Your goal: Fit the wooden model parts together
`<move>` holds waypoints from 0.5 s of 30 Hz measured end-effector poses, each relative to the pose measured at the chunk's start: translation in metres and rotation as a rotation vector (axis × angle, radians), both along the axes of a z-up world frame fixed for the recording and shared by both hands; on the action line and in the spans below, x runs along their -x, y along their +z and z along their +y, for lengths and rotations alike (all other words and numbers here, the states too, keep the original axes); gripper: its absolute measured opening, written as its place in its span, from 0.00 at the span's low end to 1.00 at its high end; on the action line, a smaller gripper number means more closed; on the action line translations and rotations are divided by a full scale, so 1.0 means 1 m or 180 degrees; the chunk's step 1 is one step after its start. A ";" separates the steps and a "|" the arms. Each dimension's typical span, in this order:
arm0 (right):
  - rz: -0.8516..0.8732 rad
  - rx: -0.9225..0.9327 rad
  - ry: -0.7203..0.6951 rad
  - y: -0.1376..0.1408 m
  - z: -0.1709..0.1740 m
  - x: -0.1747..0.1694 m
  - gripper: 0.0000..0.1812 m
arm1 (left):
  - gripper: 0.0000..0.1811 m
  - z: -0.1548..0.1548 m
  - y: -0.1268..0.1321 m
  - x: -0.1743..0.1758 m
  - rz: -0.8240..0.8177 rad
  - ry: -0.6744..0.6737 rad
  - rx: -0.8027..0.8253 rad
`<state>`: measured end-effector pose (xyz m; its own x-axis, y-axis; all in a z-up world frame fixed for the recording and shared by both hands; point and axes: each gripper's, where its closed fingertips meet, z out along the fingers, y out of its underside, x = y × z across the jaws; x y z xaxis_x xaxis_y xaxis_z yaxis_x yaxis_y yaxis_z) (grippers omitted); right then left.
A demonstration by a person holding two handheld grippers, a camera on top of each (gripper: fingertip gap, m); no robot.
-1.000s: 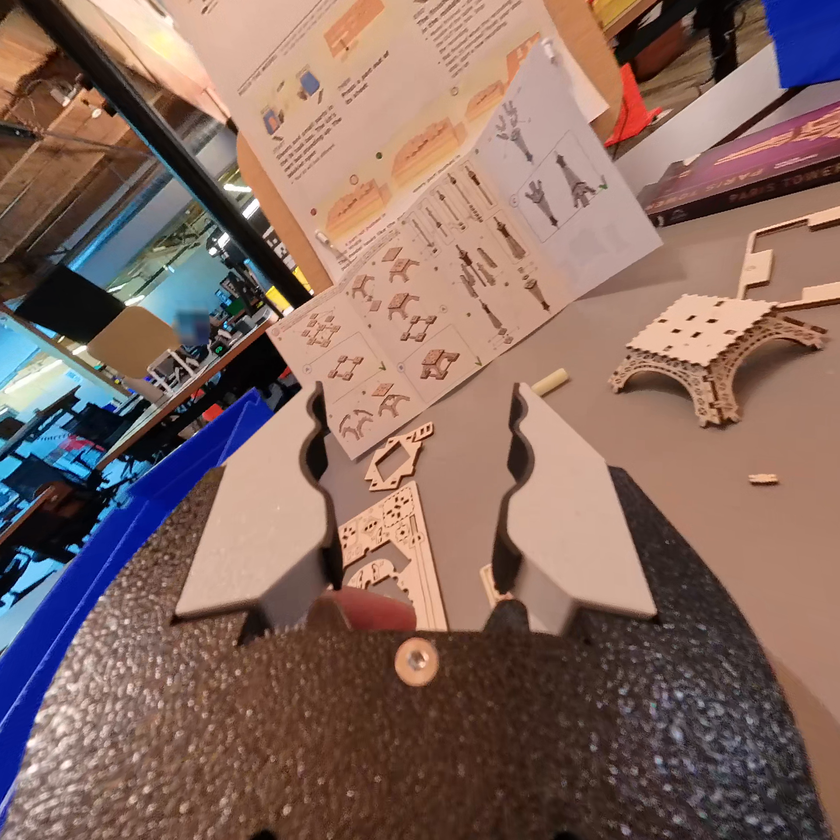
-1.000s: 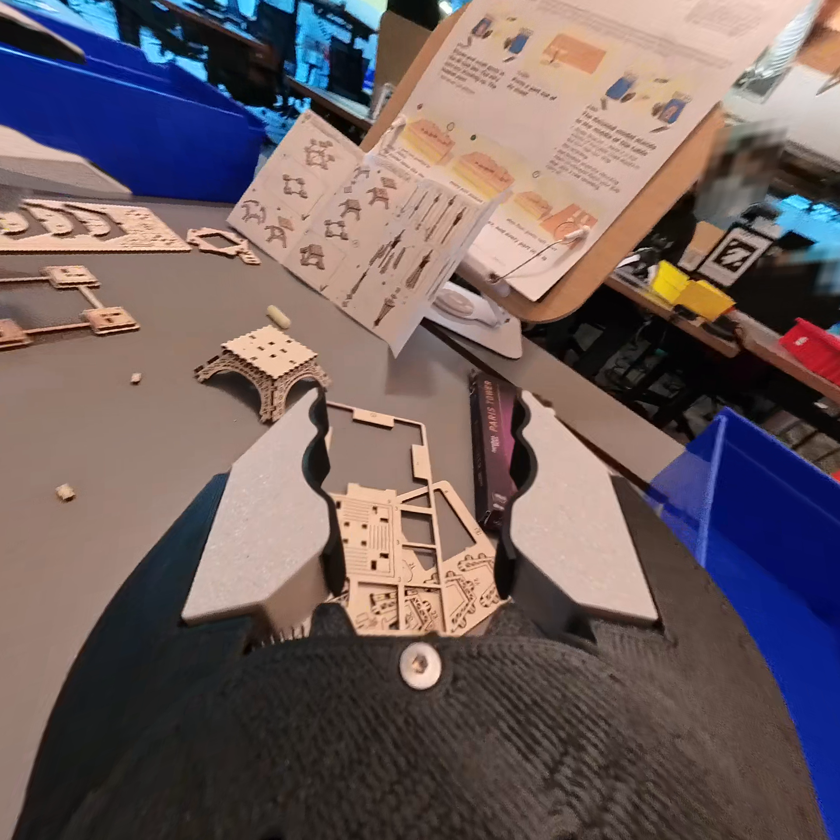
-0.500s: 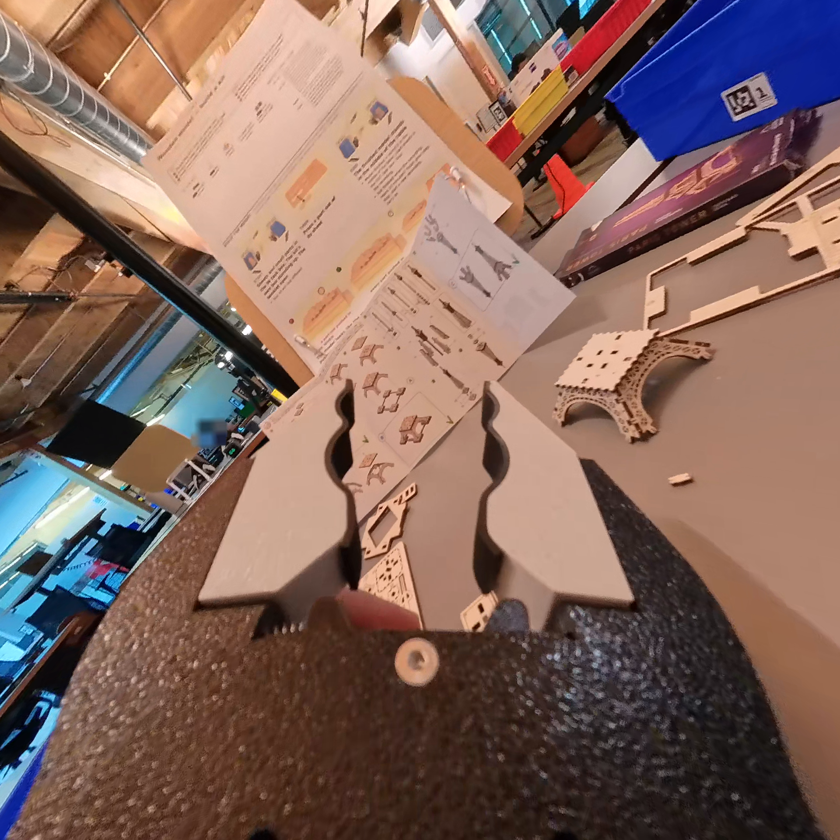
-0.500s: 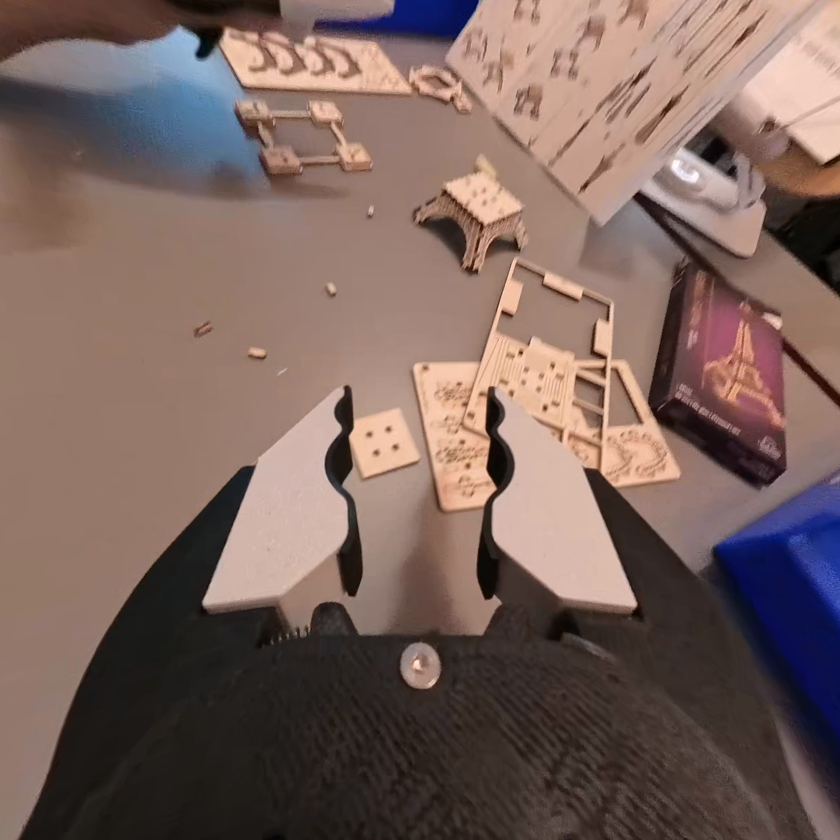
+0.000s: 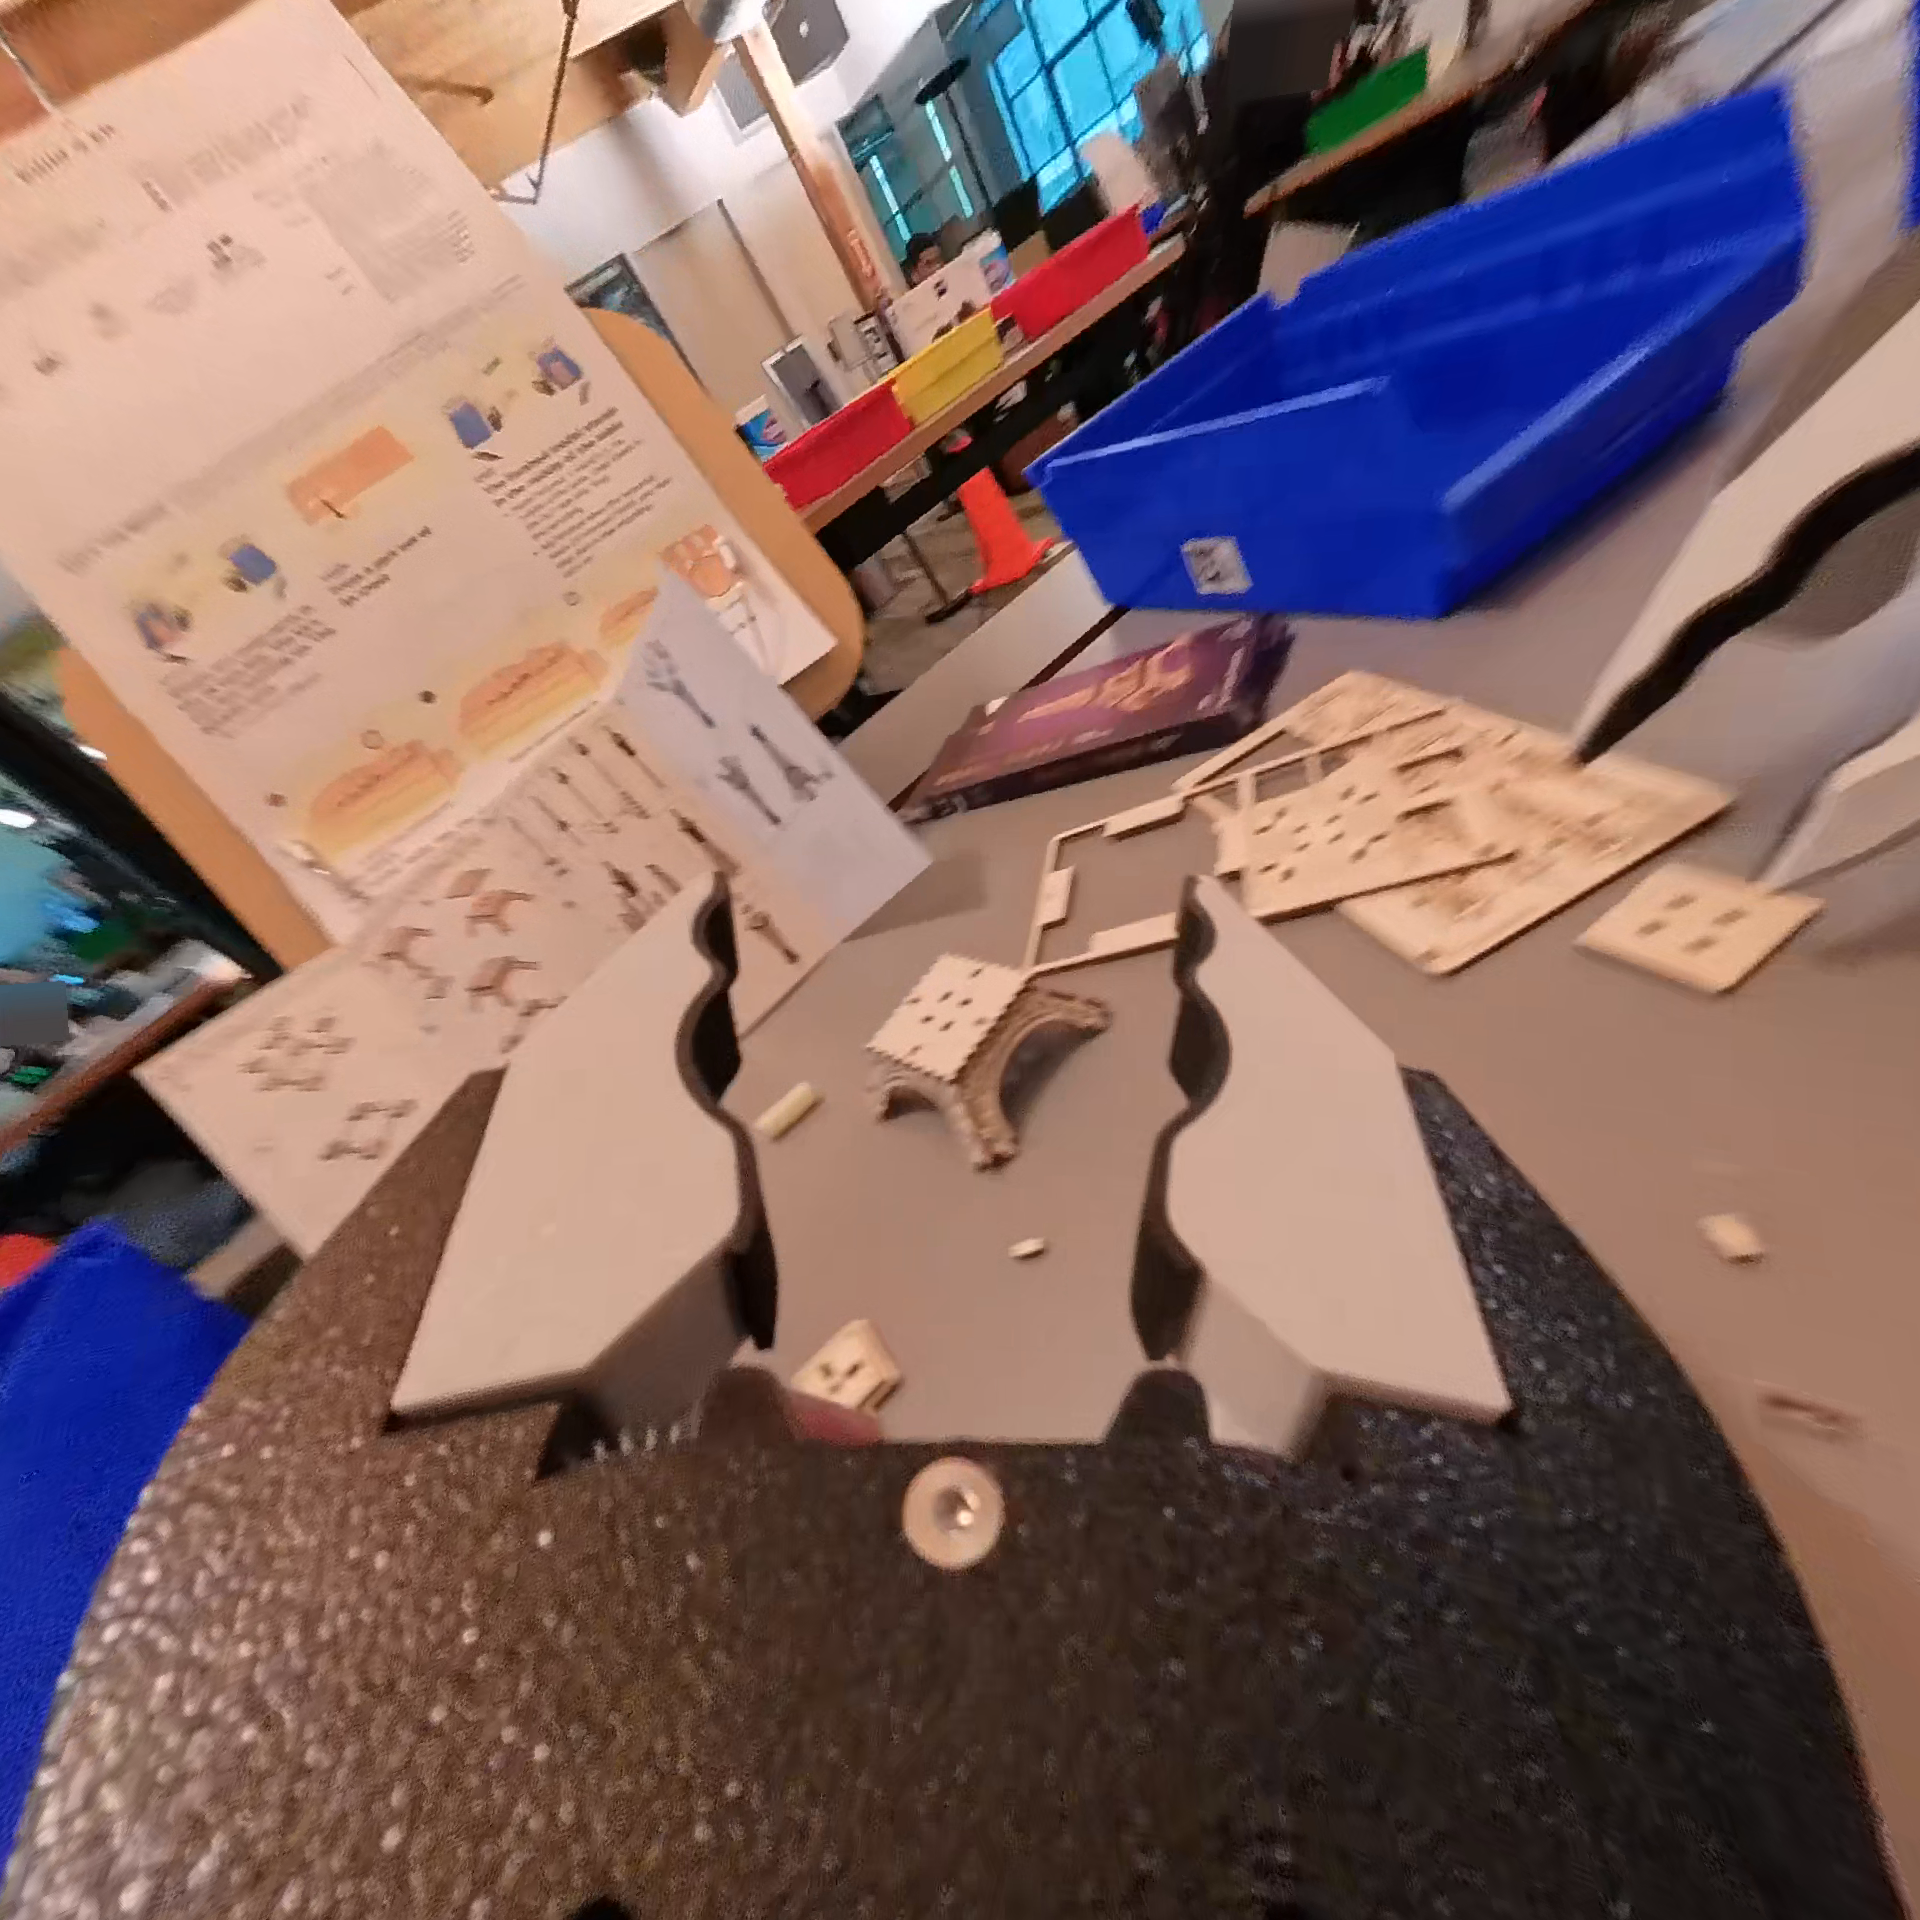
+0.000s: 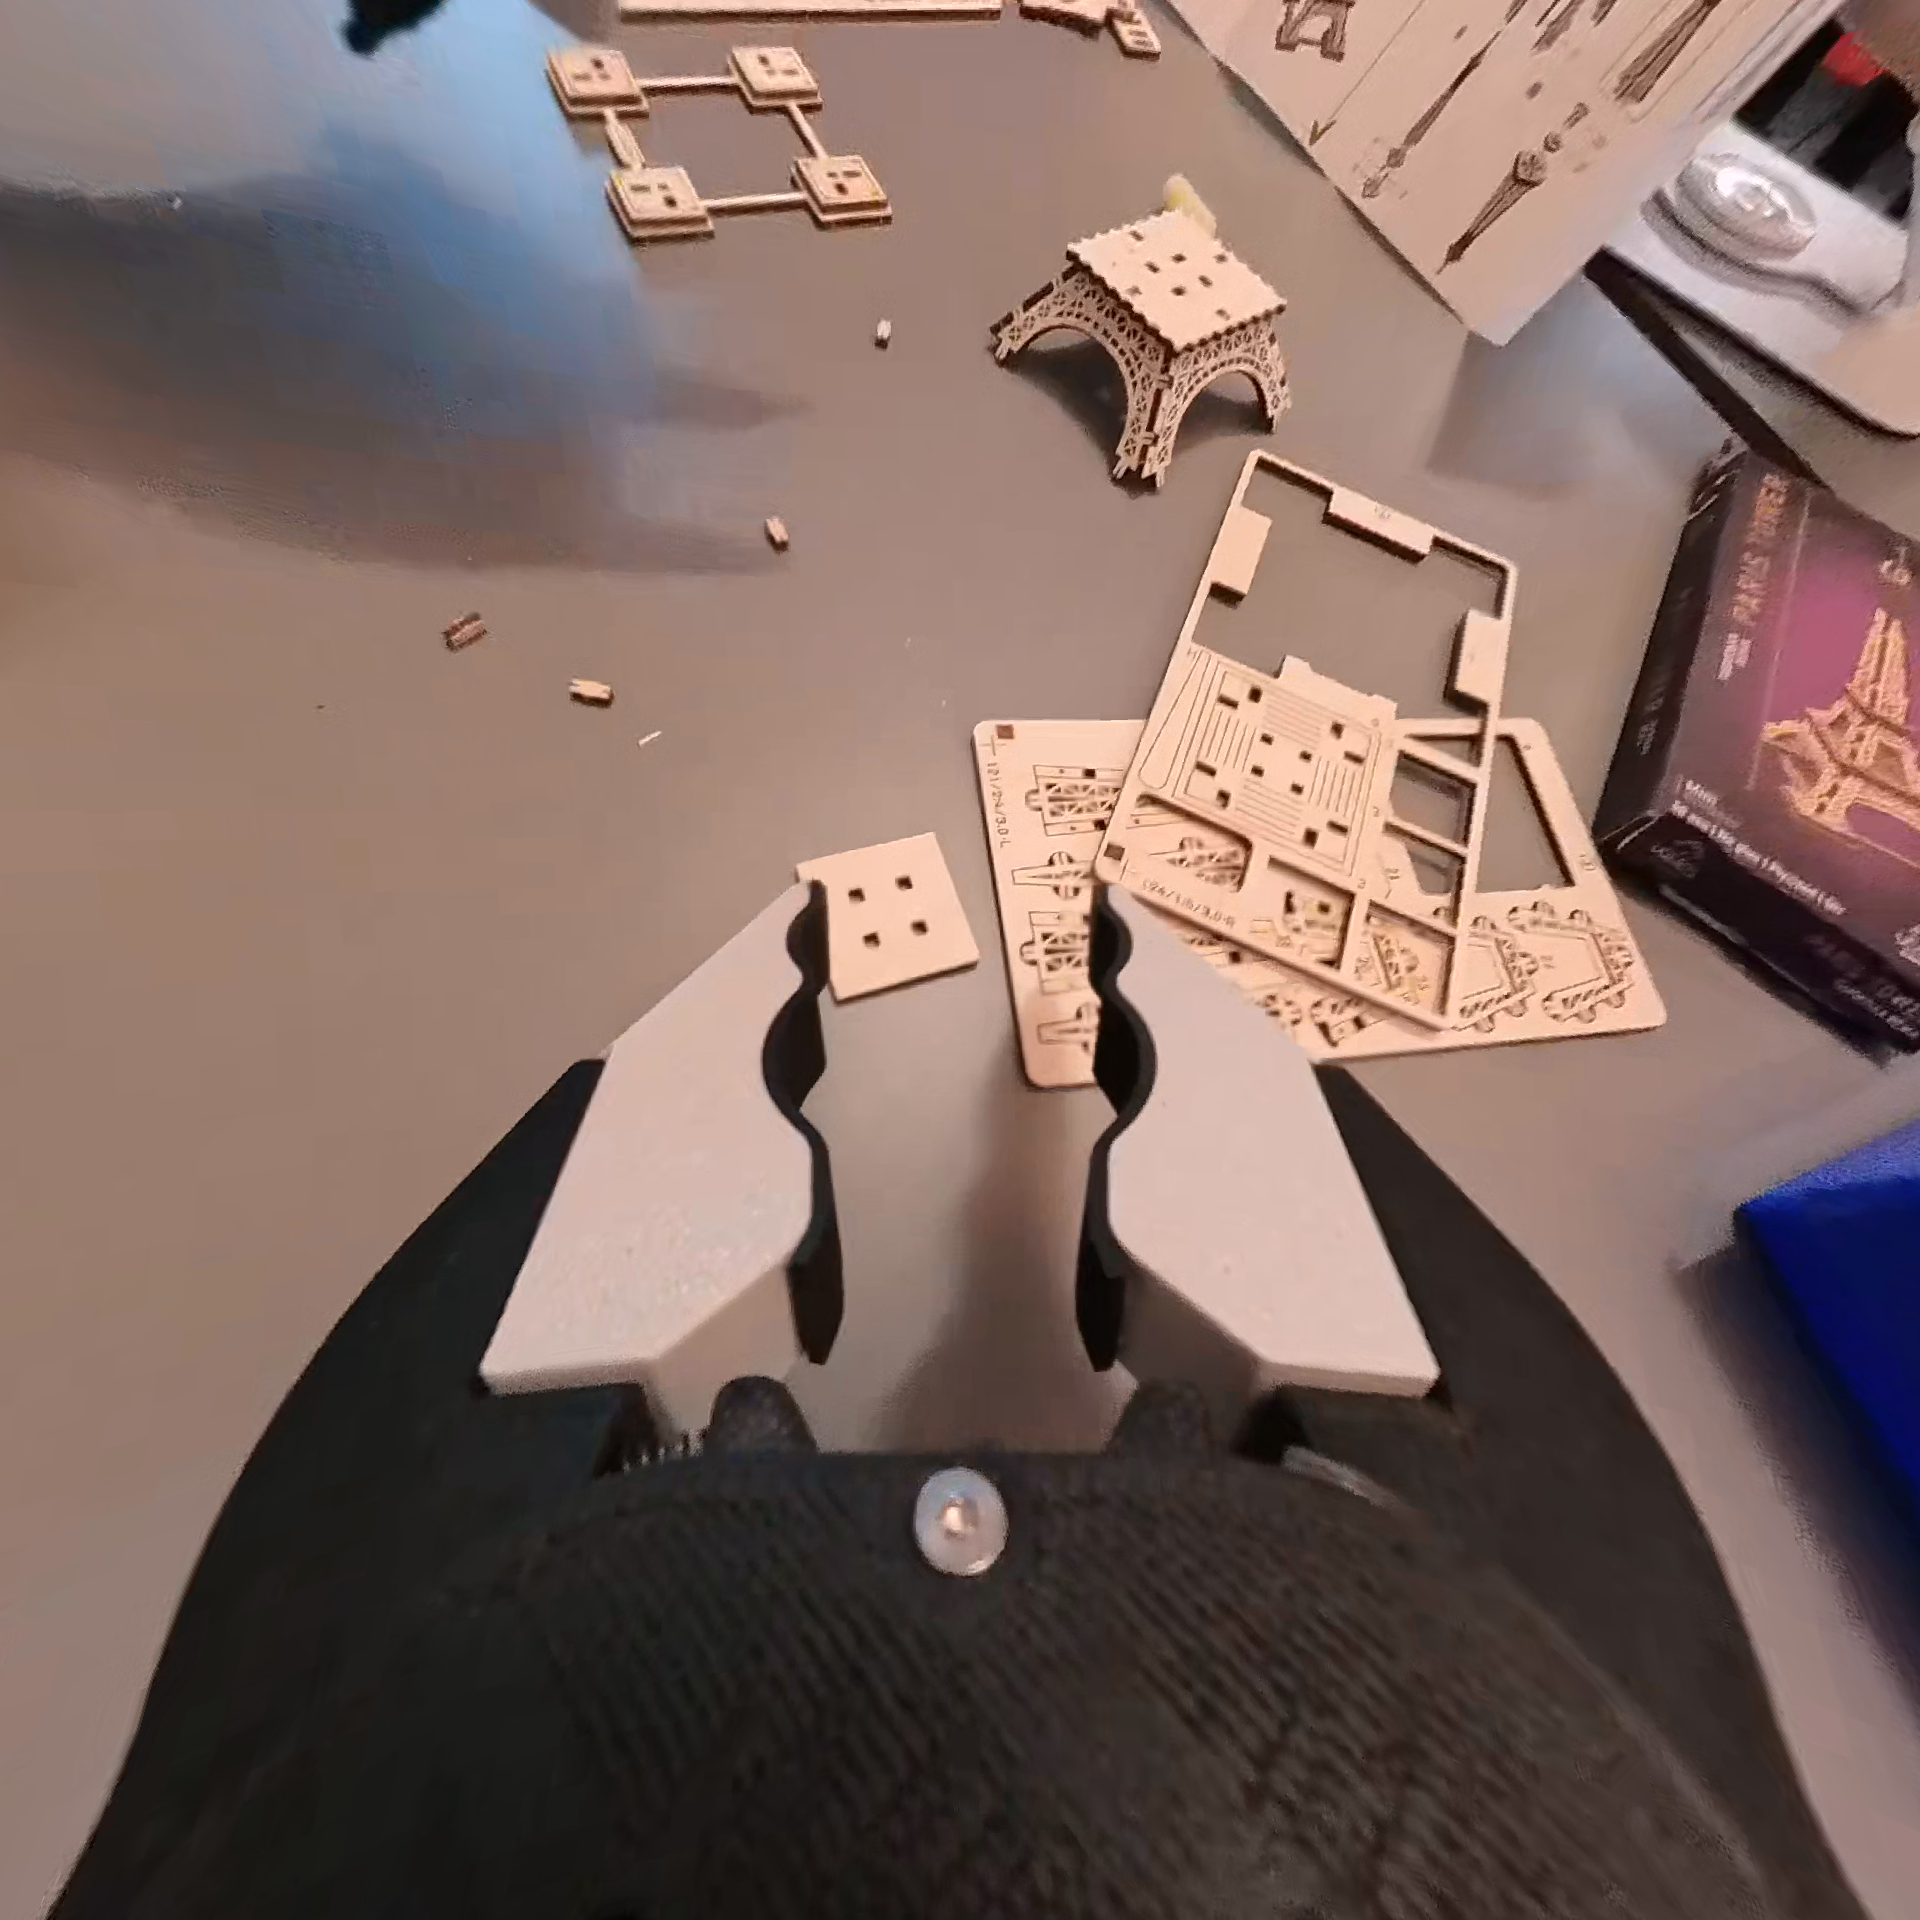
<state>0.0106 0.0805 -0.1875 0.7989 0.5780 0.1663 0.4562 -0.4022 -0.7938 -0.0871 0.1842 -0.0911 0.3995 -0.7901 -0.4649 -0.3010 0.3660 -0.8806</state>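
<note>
Both grippers were held empty, jaws apart: the left gripper (image 5: 956, 925) and the right gripper (image 6: 951, 904). One assembled wooden tower base (image 6: 1143, 312) stood at 12 o'clock; one four-holed square plate (image 6: 888, 914) and two overlapping part sheets (image 6: 1320, 883) were seen nearer.

Bare table (image 6: 312, 935) left, part sheets (image 6: 1299, 904) and box (image 6: 1766, 727) crowding right, tower base (image 6: 1143, 312) ahead

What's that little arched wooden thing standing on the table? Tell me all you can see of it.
The arched wooden base looks like the bottom of a tower model, made of thin pale laser-cut wood. Four lattice legs curve into arches under a flat square top with small slots and a toothed edge. It stands upright on the grey table, alone, touched by neither gripper. A cut-out parts sheet lies just beside it.
</note>
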 end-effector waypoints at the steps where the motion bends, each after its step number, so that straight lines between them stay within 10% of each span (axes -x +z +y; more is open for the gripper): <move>1: -0.0034 -0.0007 0.0030 0.003 0.003 0.002 0.27 | 0.51 -0.007 0.001 -0.003 -0.0080 -0.0076 0.0136; 7: -0.0064 -0.0168 0.0227 0.017 0.003 0.021 0.27 | 0.62 -0.026 0.000 -0.017 -0.0257 -0.0273 0.0597; 15: -0.0176 -0.0028 -0.0146 0.011 -0.002 -0.010 0.25 | 0.48 -0.038 -0.037 -0.021 0.0339 -0.0740 0.0754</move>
<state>0.0207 0.0781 -0.1760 0.8139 0.5394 0.2158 0.4807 -0.4167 -0.7716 -0.0663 0.1465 -0.1284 0.1553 -0.9452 -0.2870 -0.3283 0.2246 -0.9175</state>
